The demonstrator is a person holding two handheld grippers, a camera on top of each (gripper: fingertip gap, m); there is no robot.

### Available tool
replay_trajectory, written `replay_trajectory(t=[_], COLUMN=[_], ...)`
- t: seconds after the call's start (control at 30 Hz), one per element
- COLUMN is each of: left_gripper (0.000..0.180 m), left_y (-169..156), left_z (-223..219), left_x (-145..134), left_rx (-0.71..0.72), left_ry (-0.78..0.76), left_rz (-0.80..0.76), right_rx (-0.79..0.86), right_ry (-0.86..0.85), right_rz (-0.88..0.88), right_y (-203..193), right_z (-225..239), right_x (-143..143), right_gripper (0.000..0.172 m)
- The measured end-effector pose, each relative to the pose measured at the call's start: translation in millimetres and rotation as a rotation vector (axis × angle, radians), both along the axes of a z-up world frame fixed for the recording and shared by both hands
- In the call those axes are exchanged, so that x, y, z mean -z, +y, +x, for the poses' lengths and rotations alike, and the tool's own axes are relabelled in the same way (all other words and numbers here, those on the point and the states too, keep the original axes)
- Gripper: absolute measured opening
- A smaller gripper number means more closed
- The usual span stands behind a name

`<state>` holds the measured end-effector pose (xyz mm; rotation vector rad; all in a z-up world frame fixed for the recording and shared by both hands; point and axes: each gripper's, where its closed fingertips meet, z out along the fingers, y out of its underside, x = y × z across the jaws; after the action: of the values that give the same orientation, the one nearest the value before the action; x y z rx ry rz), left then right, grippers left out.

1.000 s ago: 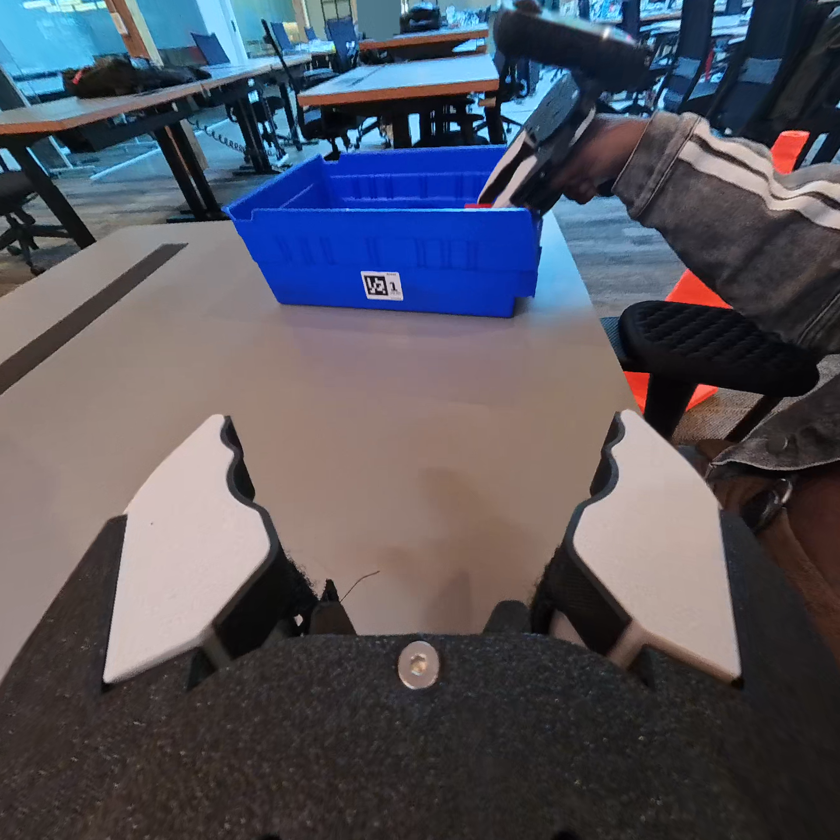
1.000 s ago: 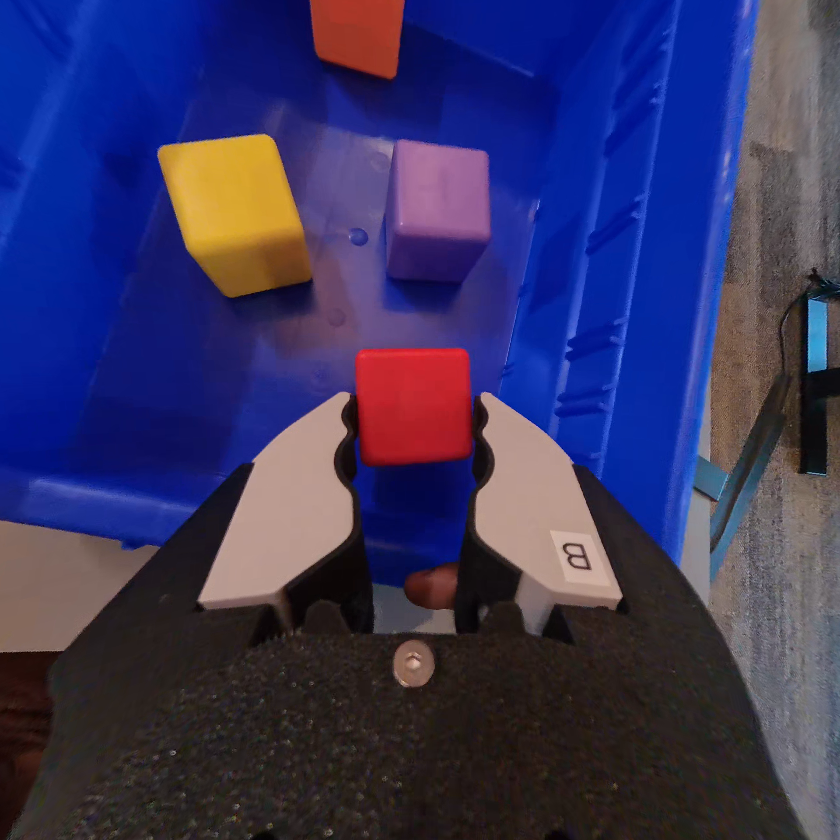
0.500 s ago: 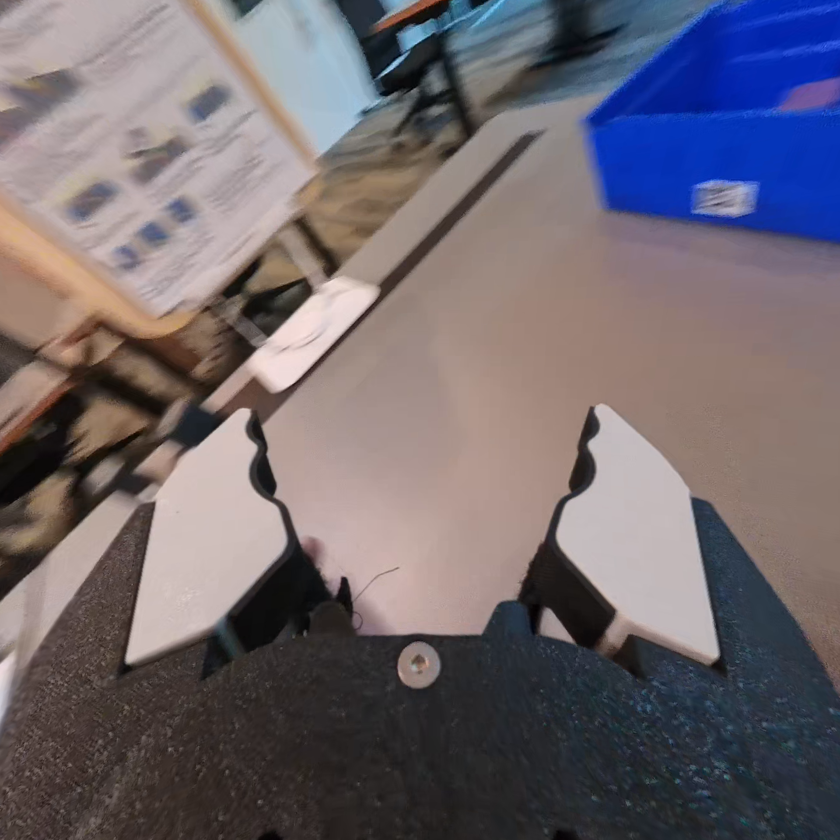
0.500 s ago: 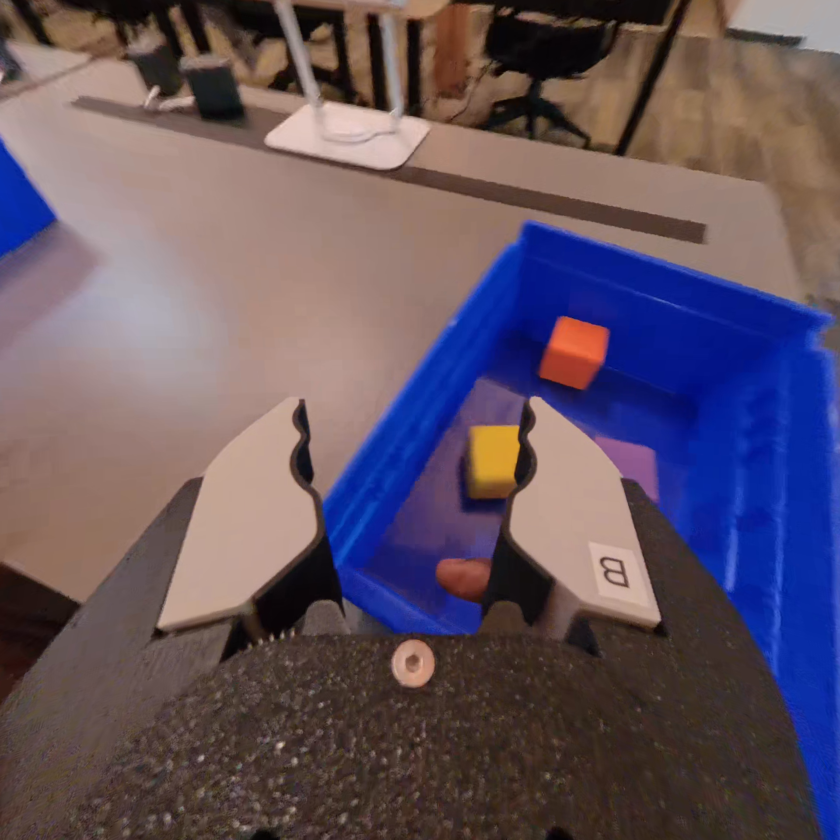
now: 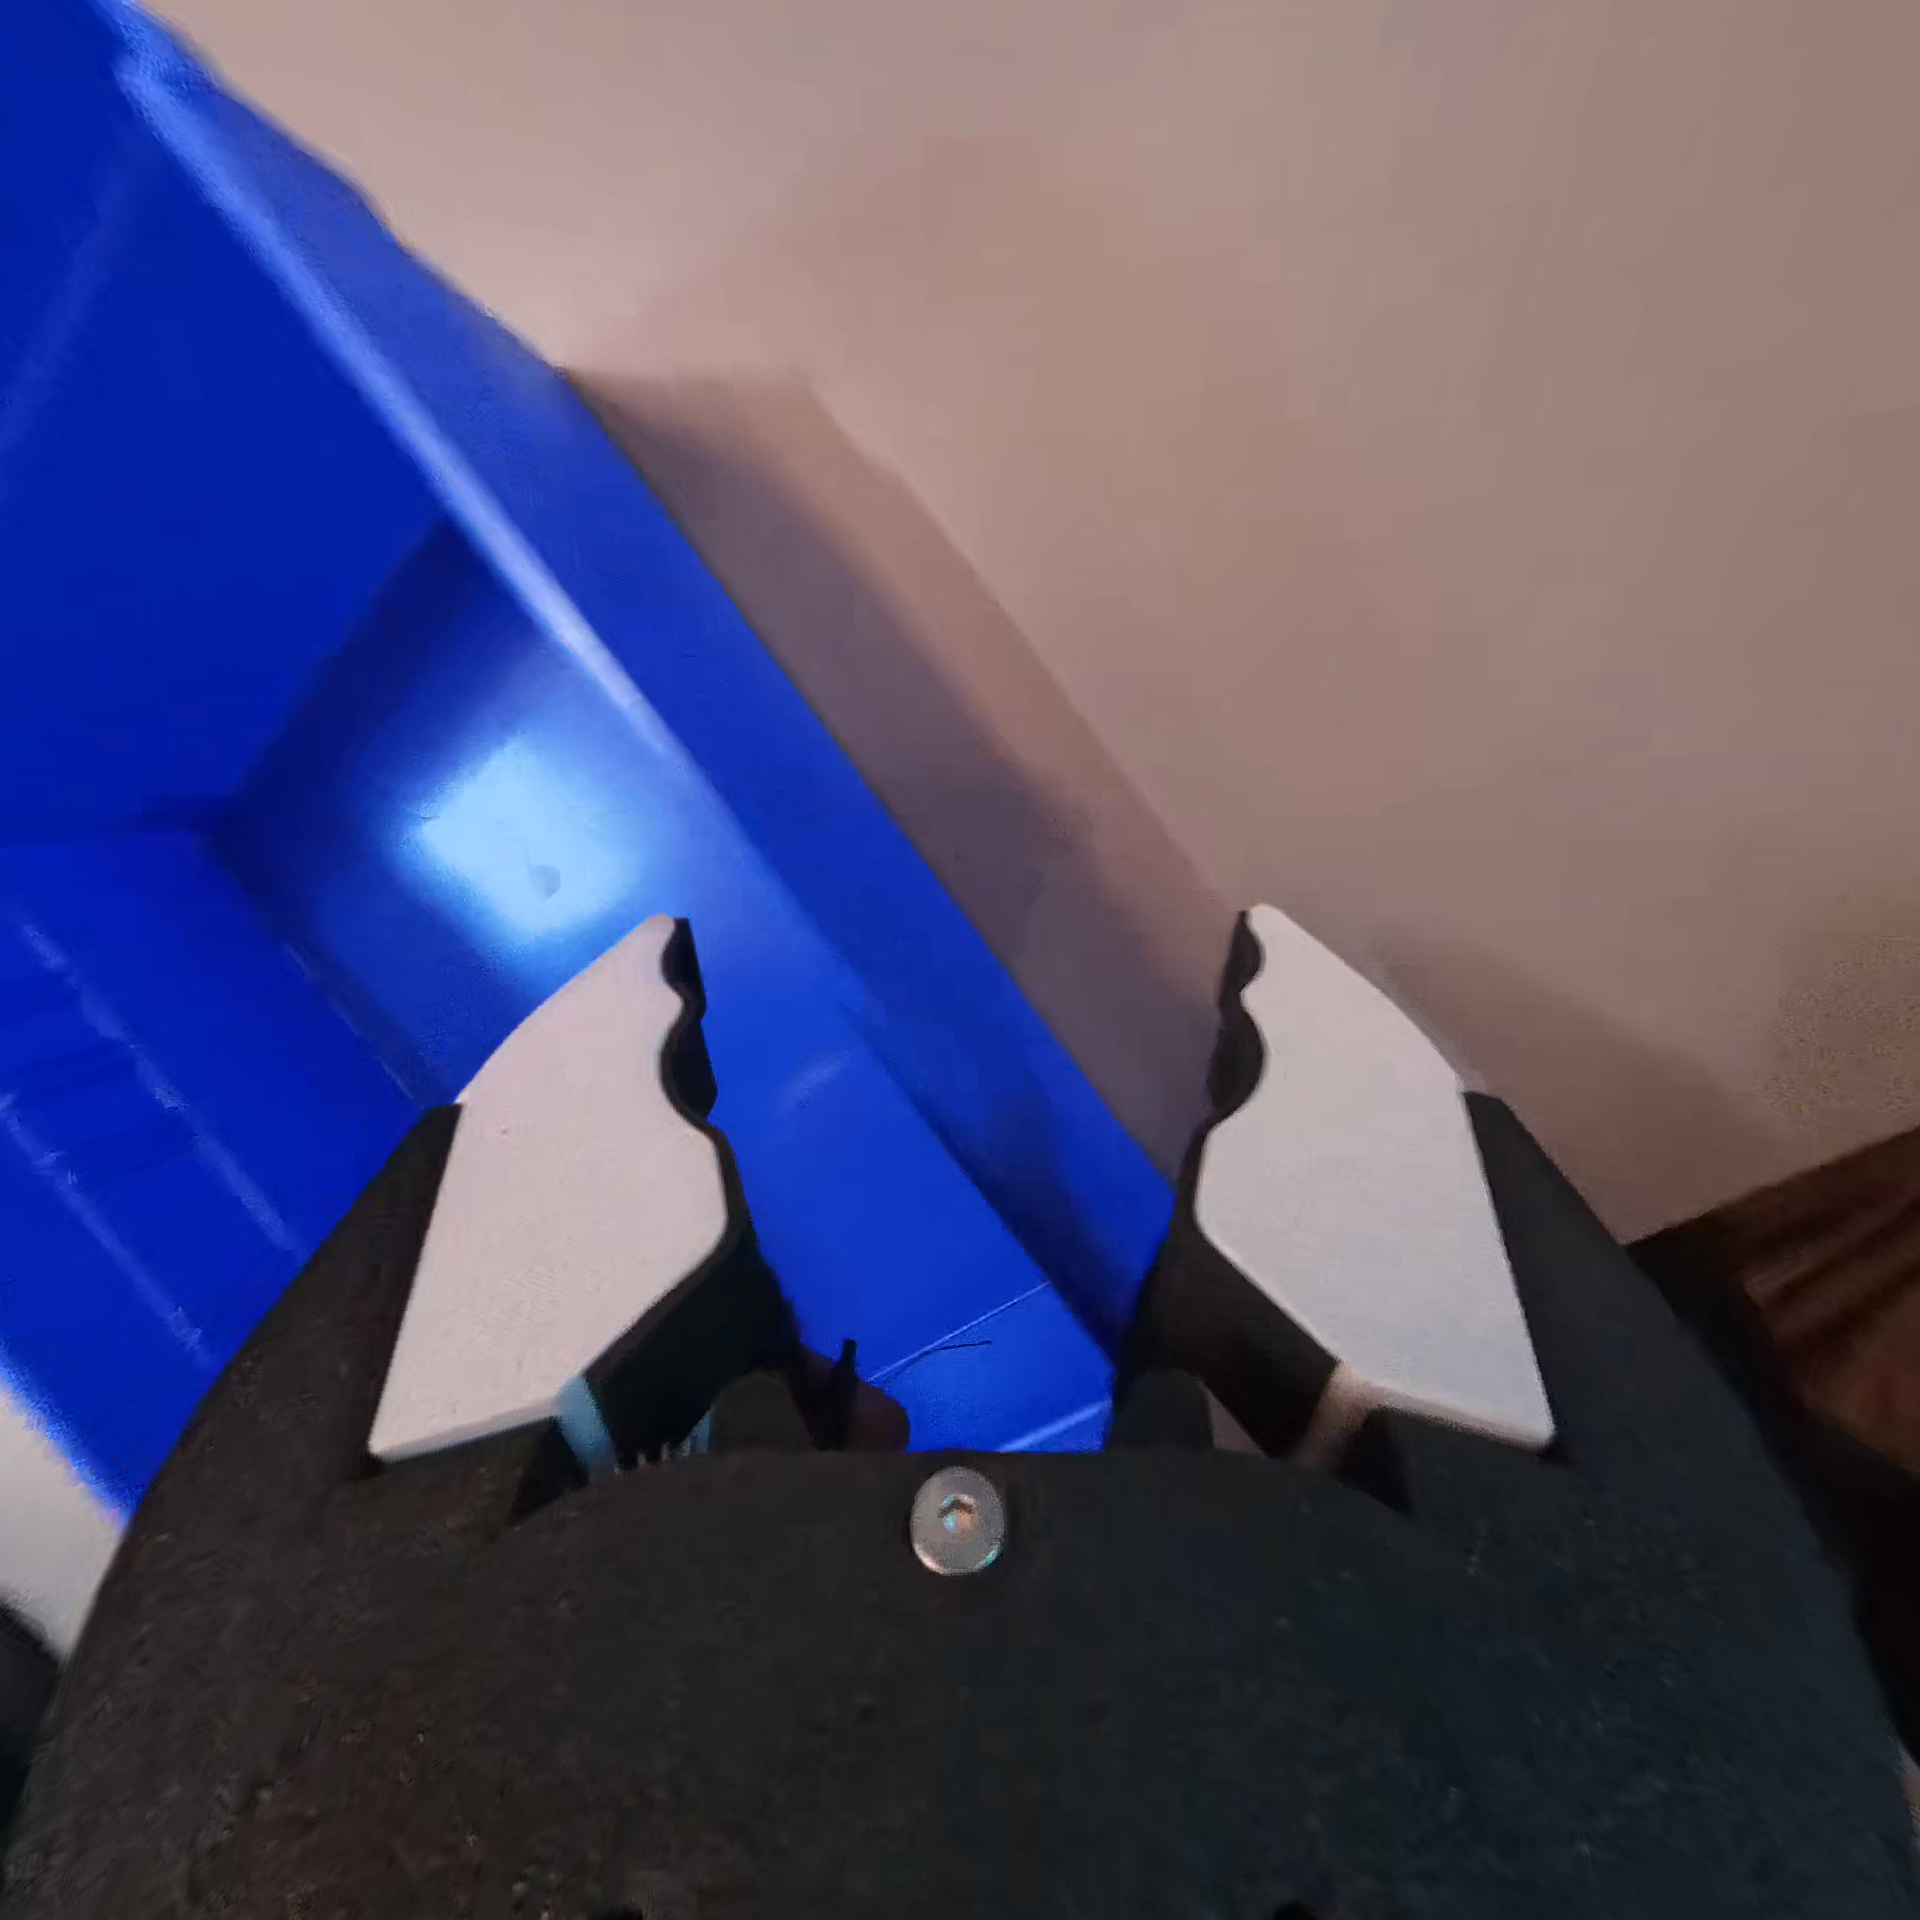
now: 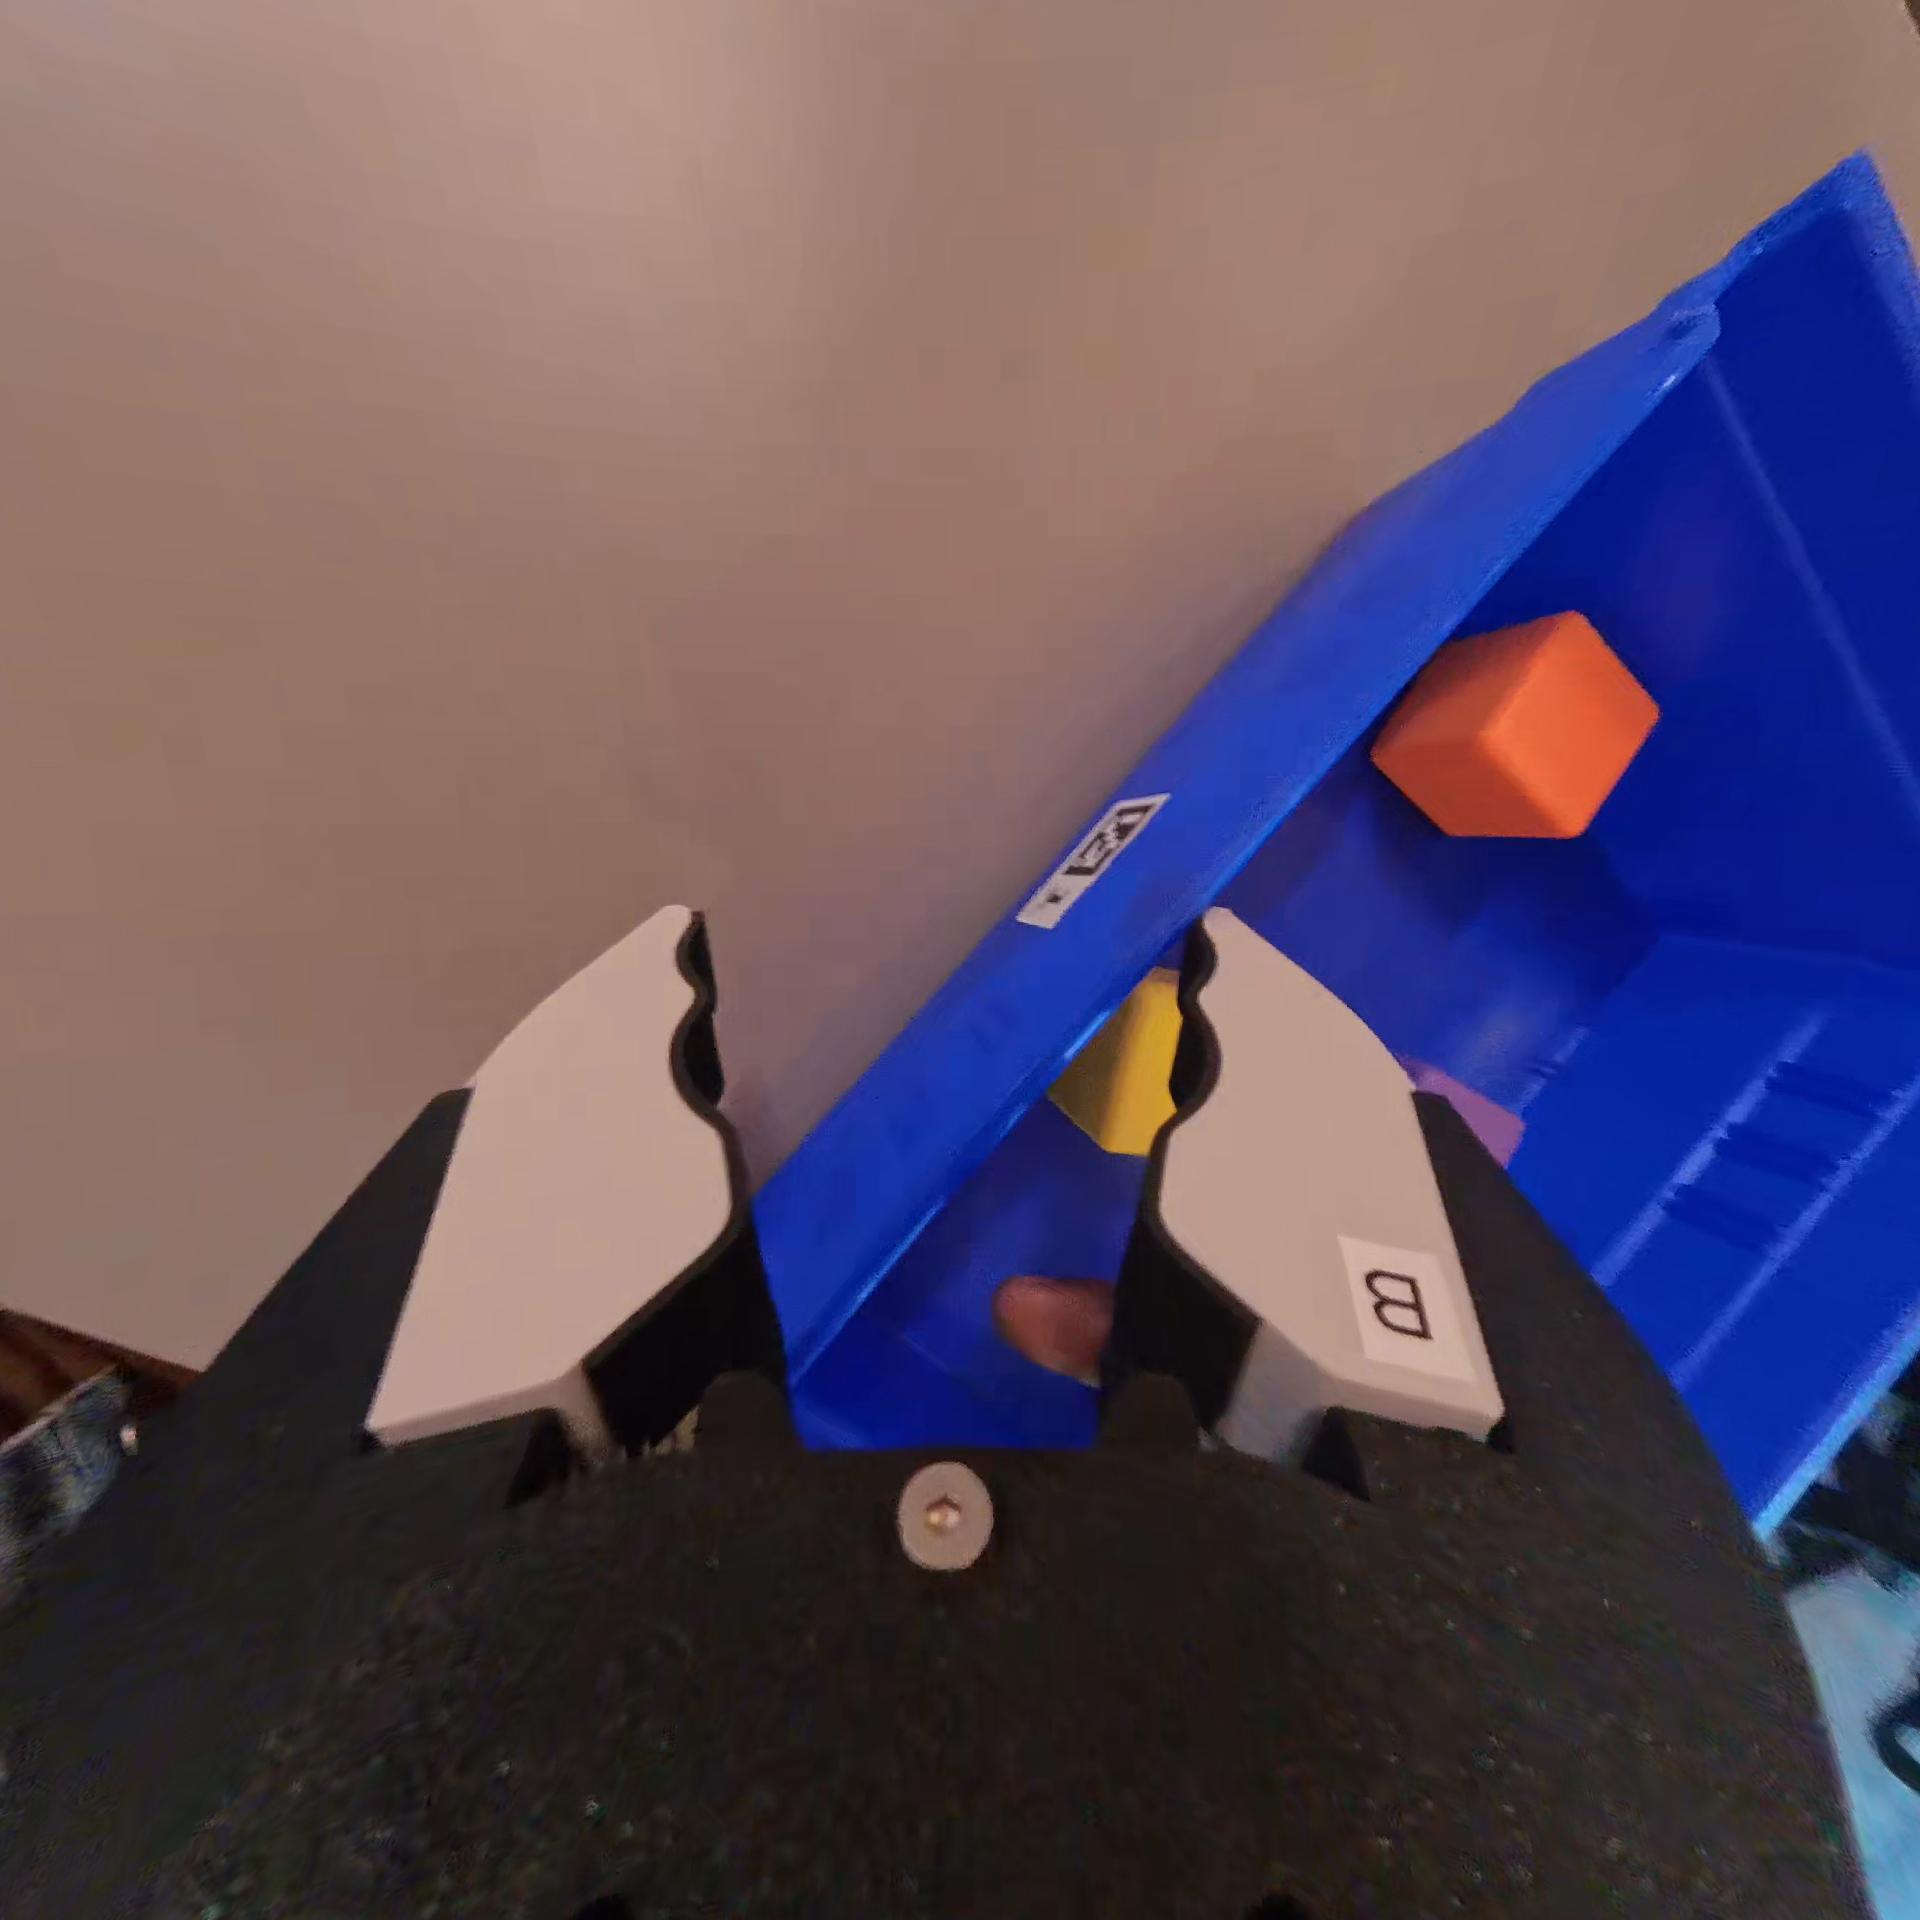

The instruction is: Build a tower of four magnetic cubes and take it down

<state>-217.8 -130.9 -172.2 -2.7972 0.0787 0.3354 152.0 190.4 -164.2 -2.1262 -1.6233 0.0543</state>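
Cubes, orange [image 6: 1517, 727] and yellow [image 6: 1127, 1070], lie in bin [image 6: 1195, 831] beyond right tool [image 6: 945, 1039].

Just a blue bin [image 6: 1299, 790] with a white sticker [image 6: 1093, 860] on a plain grey table [image 6: 623, 416].

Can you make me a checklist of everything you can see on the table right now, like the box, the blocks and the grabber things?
Surface: grey table, bare where it shows.
Job's things: blue bin on the table; orange cube, yellow cube and a bit of a purple cube lie inside. No red cube in sight, no tower.
Clutter: white sticker on the bin's wall.
Grippers: left gripper open, holding nothing; right gripper open, holding nothing.
Cables: nothing seen.
Surroundings: fingertip behind the right gripper's fingers.
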Motion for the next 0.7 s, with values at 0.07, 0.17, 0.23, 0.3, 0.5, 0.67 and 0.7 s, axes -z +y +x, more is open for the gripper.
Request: replay_trajectory(t=[0.07,0.17,0.23,0.3,0.5,0.67,0.7], left_gripper=[0.074,0.067,0.058,0.047,0.023,0.016,0.015], left_y=[5.7,3.6,4.5,4.3,-0.5,-0.5,0.2], left_z=[6.4,3.8,3.9,3.1,2.5,-4.0,-5.0], left_x=[3.1,2.2,1.1,-0.4,-2.3,-2.5,-2.6], left_rx=[0.022,0.029,0.031,0.033,0.092,0.175,0.196], left_ry=[-0.029,0.005,-0.014,-0.030,-0.036,0.030,0.039], left_rz=[0.006,-0.031,-0.022,-0.011,-0.011,-0.047,-0.053], right_rx=[0.010,0.008,0.008,0.003,-0.065,-0.209,-0.233], right_ry=[-0.075,-0.129,-0.144,-0.150,-0.191,-0.171,-0.170], right_rz=[0.044,0.060,0.060,0.062,0.121,0.161,0.170], right_y=[6.1,9.2,10.8,11.4,3.6,-13.9,-17.0], right_z=[6.7,12.3,15.3,17.0,20.9,18.3,18.7], right_x=[2.9,3.4,1.8,1.4,-1.2,-3.2,-3.2], right_gripper=[0.067,0.055,0.048,0.045,0.027,0.014,0.014])
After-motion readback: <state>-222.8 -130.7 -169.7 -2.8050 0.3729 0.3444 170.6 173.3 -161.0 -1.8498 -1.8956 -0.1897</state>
